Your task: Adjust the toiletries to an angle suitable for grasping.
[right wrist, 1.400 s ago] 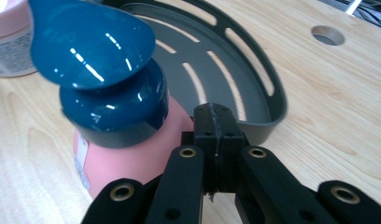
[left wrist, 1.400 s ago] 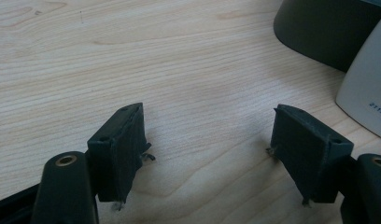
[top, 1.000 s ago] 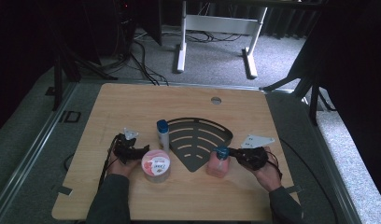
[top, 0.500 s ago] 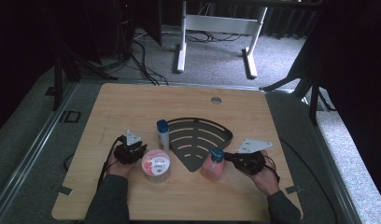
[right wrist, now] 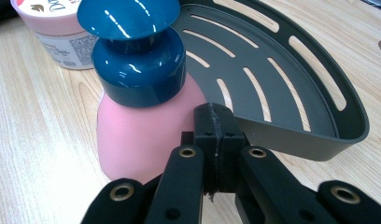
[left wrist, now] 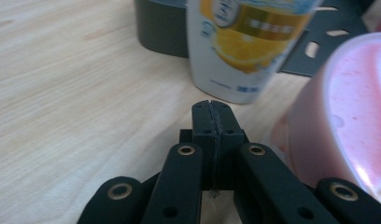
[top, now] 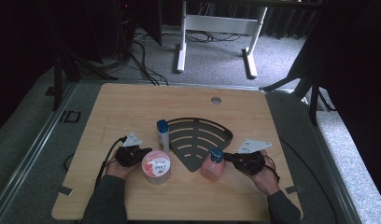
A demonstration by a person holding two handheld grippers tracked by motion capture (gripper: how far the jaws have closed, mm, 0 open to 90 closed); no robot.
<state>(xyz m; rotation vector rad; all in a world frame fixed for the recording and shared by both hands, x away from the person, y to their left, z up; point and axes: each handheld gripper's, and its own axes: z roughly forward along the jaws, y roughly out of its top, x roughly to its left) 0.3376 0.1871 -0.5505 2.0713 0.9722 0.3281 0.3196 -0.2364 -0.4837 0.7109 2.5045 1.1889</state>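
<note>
From above, your table (top: pixel 132 107) is evenly but softly lit while the room around it sinks into near black. That picture is a little grainy. Up close, your pink jar (left wrist: pixel 347 107) blurs and glares white at its lower edge, and the bottle's blue cap (right wrist: pixel 132 28) carries bright streaks from overhead light.

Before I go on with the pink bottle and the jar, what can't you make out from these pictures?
- Pink bottle: whether the shut right gripper touches it; right gripper view, its own jaws cover the spot.
- Jar: blurred and cut off by the right edge in the left gripper view, beside the shut left gripper.
- Jar lid print: too small in the high view.
- White bottle: top cut off, left gripper view.
</note>
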